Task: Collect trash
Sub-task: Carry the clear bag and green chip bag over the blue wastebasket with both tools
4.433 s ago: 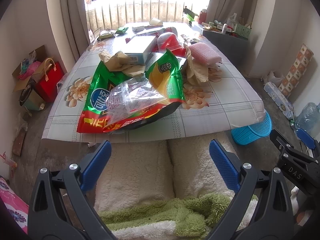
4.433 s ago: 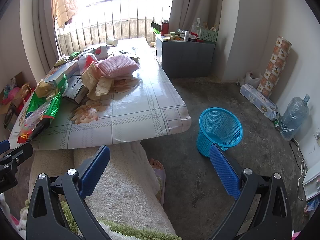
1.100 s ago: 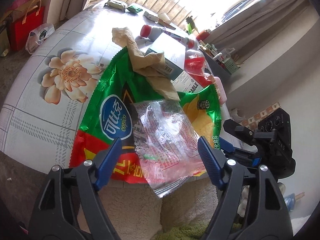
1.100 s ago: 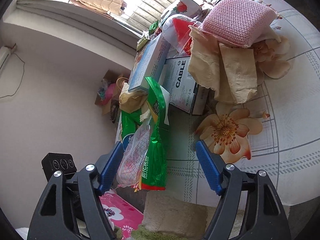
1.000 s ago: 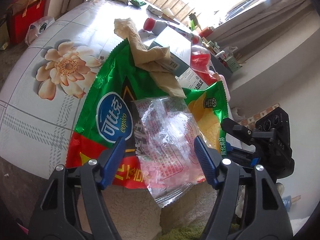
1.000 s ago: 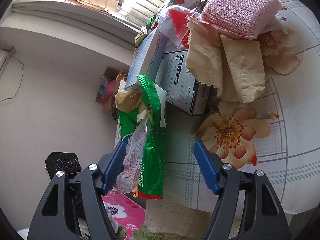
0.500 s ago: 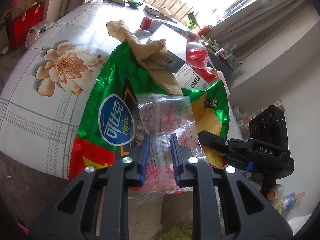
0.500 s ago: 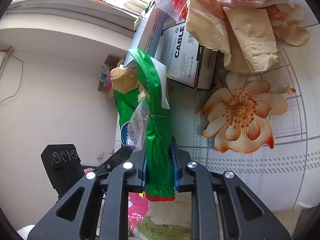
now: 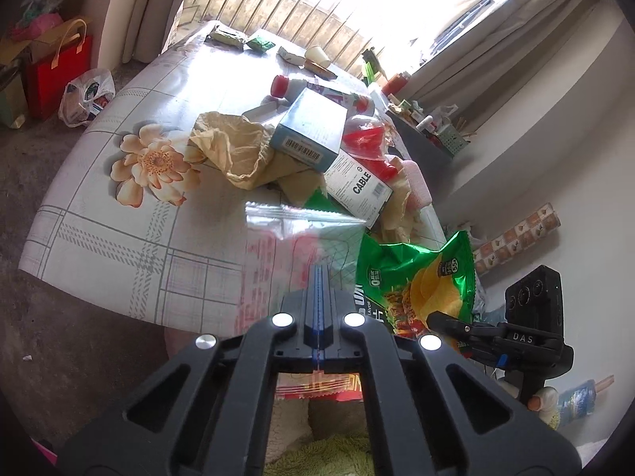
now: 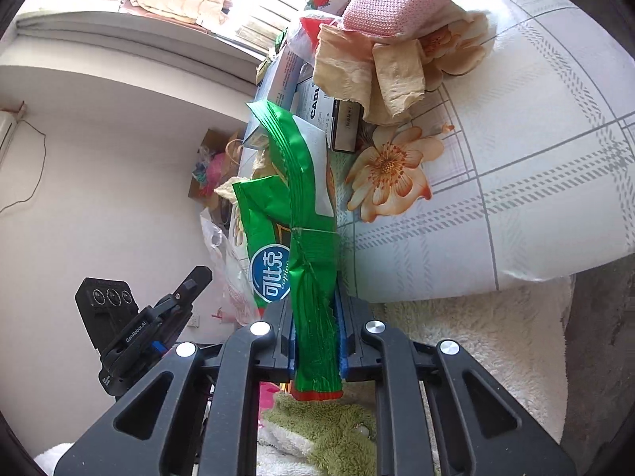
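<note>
Pinching clear plastic bag (image 9: 301, 234), left hand-held gripper (image 9: 319, 277) closed; right hand-held gripper (image 10: 315, 317) clamps green chip bag (image 10: 305, 214).

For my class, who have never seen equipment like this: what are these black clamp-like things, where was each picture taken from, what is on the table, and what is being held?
There is no robot here. A person holds a hand-held clamp, called a gripper, in each hand, and each carries a wide-angle camera looking along its two fingers. One picture is from the left gripper, the other from the right gripper.

The flower-patterned table holds clutter: crumpled brown paper, a blue box, a box marked CABLE and a pink sponge.

The left gripper has just closed on a clear plastic wrapper. The right has just closed on a green crisp bag. Both pieces appear lifted off the table.
</note>
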### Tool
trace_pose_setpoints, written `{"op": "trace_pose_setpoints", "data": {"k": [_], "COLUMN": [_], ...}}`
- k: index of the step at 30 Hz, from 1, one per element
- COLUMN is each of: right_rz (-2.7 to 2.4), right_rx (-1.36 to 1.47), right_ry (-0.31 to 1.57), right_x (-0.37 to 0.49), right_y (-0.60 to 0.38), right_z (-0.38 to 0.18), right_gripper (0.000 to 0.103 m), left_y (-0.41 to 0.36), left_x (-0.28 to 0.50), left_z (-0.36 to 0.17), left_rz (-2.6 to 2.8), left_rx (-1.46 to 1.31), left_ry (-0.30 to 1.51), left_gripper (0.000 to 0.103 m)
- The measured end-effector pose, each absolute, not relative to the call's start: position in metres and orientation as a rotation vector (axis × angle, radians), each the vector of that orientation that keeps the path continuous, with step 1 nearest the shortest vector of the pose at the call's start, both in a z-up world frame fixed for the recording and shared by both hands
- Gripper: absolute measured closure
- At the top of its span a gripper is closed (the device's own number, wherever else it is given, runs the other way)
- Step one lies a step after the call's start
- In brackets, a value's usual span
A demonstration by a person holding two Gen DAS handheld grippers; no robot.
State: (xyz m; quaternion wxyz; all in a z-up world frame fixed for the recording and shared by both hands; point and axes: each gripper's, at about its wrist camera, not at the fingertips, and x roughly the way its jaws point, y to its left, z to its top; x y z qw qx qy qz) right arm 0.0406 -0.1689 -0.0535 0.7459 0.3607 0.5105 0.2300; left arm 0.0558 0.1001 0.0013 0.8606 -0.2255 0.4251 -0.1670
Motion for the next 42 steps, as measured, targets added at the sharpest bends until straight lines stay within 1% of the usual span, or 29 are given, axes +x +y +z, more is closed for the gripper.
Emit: {"op": "trace_pose_setpoints", "data": {"k": [7,10,12,13,14,15,16,19,21,26,29,30,32,34,35,36,38,39,41,42], "right_rz": [0.395,0.357,0.345,0.344,0.346,0.352,0.359,0.38,0.393,0.393,0.385,0.382,0.376,0.374,0.372,0.371,0.372,0.373,0.379,0.386], "right_rx": [0.834,0.871,0.882,0.883,0.884,0.888,0.892,0.892,0.897,0.912,0.905,0.9,0.892,0.894,0.896,0.899,0.907,0.91,0.914,0.914], "right_ry": [1.03,0.996,0.985,0.98,0.977,0.975,0.976,0.985,0.993,1.016,1.022,1.023,1.024,1.021,1.018,1.015,1.008,1.004,0.995,0.987], "right_x": [-0.013,-0.028,-0.038,-0.038,-0.041,-0.034,-0.031,-0.015,-0.011,-0.002,0.001,0.001,0.002,0.001,0.001,0.0,-0.002,-0.002,-0.004,-0.005], "right_y": [-0.234,-0.257,-0.267,-0.27,-0.272,-0.27,-0.269,-0.258,-0.255,-0.253,-0.254,-0.254,-0.254,-0.255,-0.256,-0.256,-0.256,-0.257,-0.258,-0.259], "right_z": [-0.038,-0.04,-0.045,-0.046,-0.045,-0.044,-0.045,-0.05,-0.056,-0.067,-0.067,-0.066,-0.065,-0.065,-0.065,-0.065,-0.066,-0.066,-0.065,-0.064], "right_gripper": [0.089,0.089,0.089,0.089,0.089,0.089,0.089,0.089,0.089,0.089,0.089,0.089,0.089,0.089,0.089,0.089,0.089,0.089,0.089,0.089], "left_y": [0.076,0.064,0.068,0.073,0.078,0.084,0.089,0.106,0.116,0.131,0.128,0.126,0.124,0.122,0.122,0.122,0.121,0.121,0.118,0.117], "left_x": [0.058,0.062,0.064,0.062,0.058,0.054,0.049,0.035,0.028,0.013,0.008,0.007,0.008,0.01,0.01,0.01,0.009,0.008,0.006,0.005], "left_z": [0.012,-0.002,-0.012,-0.013,-0.011,-0.008,-0.004,0.0,-0.009,-0.063,-0.083,-0.085,-0.085,-0.083,-0.082,-0.081,-0.079,-0.077,-0.072,-0.068], "left_rz": [-0.386,-0.372,-0.376,-0.373,-0.374,-0.367,-0.35,-0.304,-0.302,-0.284,-0.291,-0.29,-0.291,-0.295,-0.295,-0.297,-0.297,-0.297,-0.298,-0.302], "left_rx": [-0.41,-0.359,-0.394,-0.414,-0.422,-0.414,-0.395,-0.338,-0.351,-0.49,-0.547,-0.541,-0.527,-0.514,-0.506,-0.495,-0.473,-0.462,-0.433,-0.422], "left_ry": [0.846,0.857,0.896,0.904,0.901,0.892,0.881,0.888,0.956,1.151,1.184,1.18,1.163,1.157,1.154,1.152,1.145,1.138,1.125,1.118], "left_gripper": [0.103,0.103,0.103,0.101,0.096,0.078,0.058,0.042,0.035,0.035,0.035,0.036,0.044,0.058,0.062,0.071,0.076,0.086,0.091,0.102]}}
